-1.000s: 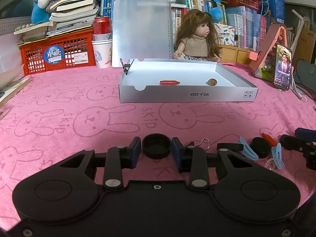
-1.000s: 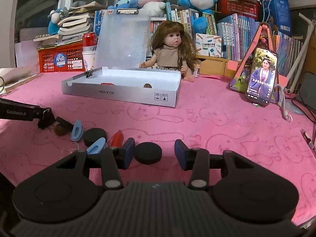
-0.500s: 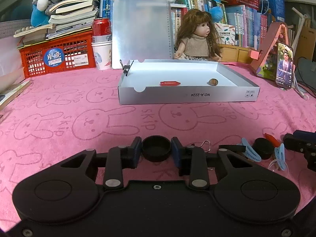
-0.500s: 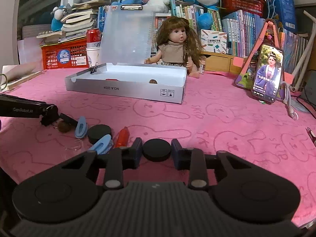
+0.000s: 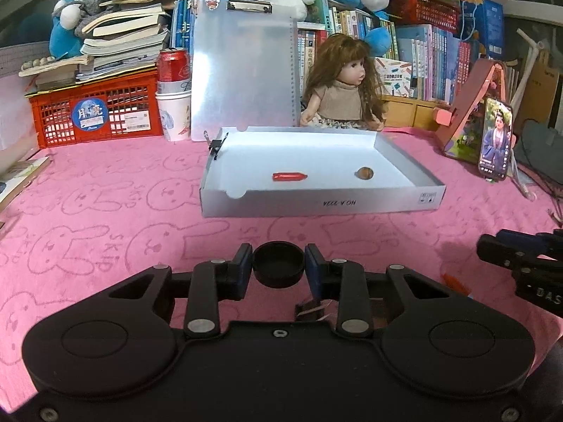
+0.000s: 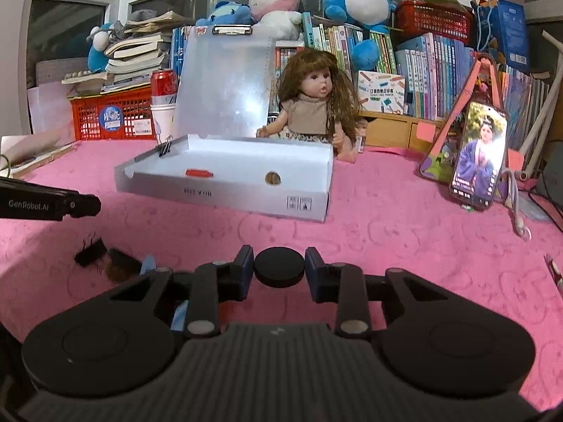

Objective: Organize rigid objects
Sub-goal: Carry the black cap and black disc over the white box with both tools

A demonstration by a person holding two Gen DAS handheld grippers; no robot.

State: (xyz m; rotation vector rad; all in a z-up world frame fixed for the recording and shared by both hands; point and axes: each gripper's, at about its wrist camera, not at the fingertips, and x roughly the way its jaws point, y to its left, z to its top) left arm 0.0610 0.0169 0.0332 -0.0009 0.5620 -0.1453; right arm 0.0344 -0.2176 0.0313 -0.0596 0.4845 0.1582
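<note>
My left gripper [image 5: 279,269] is shut on a black round cap [image 5: 279,263], hollow side up, held clear of the pink cloth. My right gripper [image 6: 279,270] is shut on a second black round cap [image 6: 279,266], flat side up, also lifted. Ahead stands a shallow white box [image 5: 316,200] [image 6: 225,193] holding a red pen cap [image 5: 289,176] [image 6: 199,173] and a small brown round piece [image 5: 365,173] [image 6: 272,177]. The right gripper's tip [image 5: 506,246] shows at the left wrist view's right edge; the left gripper's tip [image 6: 52,204] at the right wrist view's left edge.
Small items lie on the cloth below the grippers: a black binder clip [image 6: 89,248], a brown piece [image 6: 119,267], a blue clip [image 6: 149,263], an orange piece [image 5: 454,279]. Behind the box stand a clipboard [image 5: 242,66], a doll [image 5: 343,88], a red crate [image 5: 95,109], a phone [image 5: 496,140].
The right gripper closed onto its black cap, then both grippers rose with their caps; the loose items on the cloth sank lower in view and the box drew nearer.
</note>
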